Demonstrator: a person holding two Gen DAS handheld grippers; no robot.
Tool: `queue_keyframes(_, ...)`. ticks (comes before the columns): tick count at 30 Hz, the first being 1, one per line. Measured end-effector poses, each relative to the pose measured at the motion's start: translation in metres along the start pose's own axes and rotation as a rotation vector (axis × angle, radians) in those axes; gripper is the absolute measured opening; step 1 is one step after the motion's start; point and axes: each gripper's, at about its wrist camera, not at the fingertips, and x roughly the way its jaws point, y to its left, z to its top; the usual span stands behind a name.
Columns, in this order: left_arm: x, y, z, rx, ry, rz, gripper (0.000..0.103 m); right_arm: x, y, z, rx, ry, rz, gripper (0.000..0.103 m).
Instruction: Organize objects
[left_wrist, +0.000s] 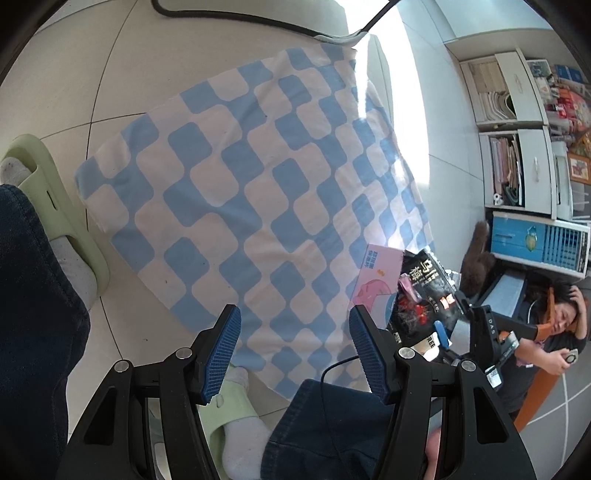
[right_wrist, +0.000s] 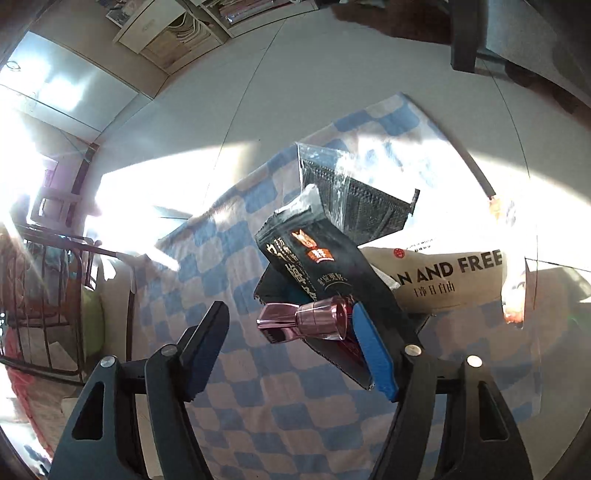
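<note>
A blue-and-white checkered cloth (left_wrist: 236, 192) lies on the tiled floor. At its right end sits a pile: a pink box (left_wrist: 373, 280), a black snack pouch (left_wrist: 428, 295), and in the right wrist view the same black pouch (right_wrist: 317, 266), a clear bag of dark mesh (right_wrist: 362, 199), a tan "AND FREE" pack (right_wrist: 443, 280) and a small pink bottle (right_wrist: 306, 321). My left gripper (left_wrist: 291, 350) is open and empty above the cloth's near edge. My right gripper (right_wrist: 291, 343) is open; the pink bottle lies between its fingers, against the right pad (right_wrist: 373, 350).
My feet in green slippers (left_wrist: 55, 206) stand at the cloth's left and near edges. White shelves with books (left_wrist: 517, 147) line the far wall. A seated person (left_wrist: 550, 325) is at right. A metal rack (right_wrist: 48, 280) stands at left in the right wrist view.
</note>
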Motion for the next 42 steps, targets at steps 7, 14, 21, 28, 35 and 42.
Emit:
queue_keyframes(7,0.006,-0.061,-0.015,0.253,-0.084,0.13,0.06,-0.027,-0.004,-0.006,-0.095,0.008,-0.025,0.08)
queue_keyframes(14,0.02,-0.133,-0.066,0.562,-0.187,0.242,0.06,-0.046,-0.014,-0.028,-0.288,0.003,-0.159,0.099)
queue_keyframes(21,0.046,-0.177,-0.109,0.811,-0.232,0.355,0.06,-0.053,-0.018,-0.04,-0.335,-0.038,-0.223,0.102)
queue_keyframes(28,0.058,-0.187,-0.128,0.896,-0.204,0.387,0.06,-0.051,-0.009,-0.059,-0.381,-0.037,-0.242,0.102)
queue_keyframes(35,0.055,-0.186,-0.128,0.922,-0.185,0.377,0.06,-0.045,0.0,-0.069,-0.442,-0.033,-0.258,0.102)
queue_keyframes(42,0.051,-0.181,-0.13,0.925,-0.182,0.376,0.06,-0.041,0.0,-0.073,-0.426,-0.012,-0.241,0.102)
